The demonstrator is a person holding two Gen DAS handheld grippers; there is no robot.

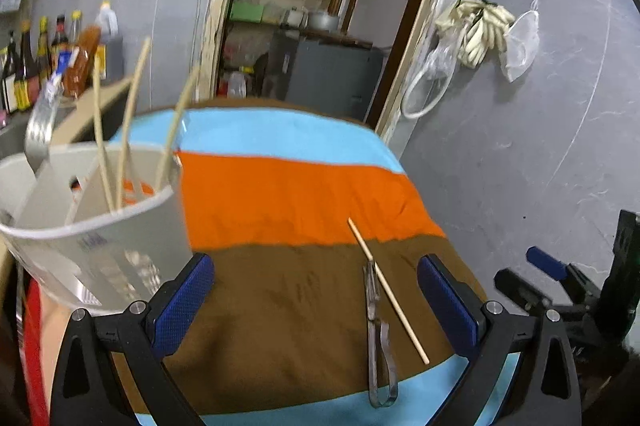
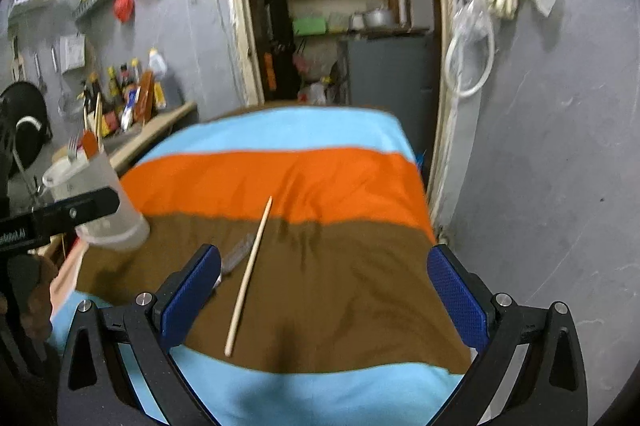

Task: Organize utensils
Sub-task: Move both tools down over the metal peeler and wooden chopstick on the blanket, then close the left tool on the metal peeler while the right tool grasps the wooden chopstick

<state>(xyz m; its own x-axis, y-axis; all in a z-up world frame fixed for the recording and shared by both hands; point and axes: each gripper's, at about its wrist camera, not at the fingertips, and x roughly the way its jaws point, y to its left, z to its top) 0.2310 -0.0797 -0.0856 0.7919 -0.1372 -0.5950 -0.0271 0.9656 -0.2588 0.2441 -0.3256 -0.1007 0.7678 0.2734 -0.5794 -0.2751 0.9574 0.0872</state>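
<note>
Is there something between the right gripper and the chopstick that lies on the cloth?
Nothing visible blocks it. The right gripper is open above the cloth, and the chopstick lies bare between its fingers. A metal utensil lies just left of the chopstick, close beside it.

Tablecloth is chunky stripes: sky blue, bright orange, brown, then blue again. Loose chopstick is pale tan wood, fork dull silver. Utensil cup is frosted whitish-clear. Gripper pads are dotted-texture royal blue on black.
</note>
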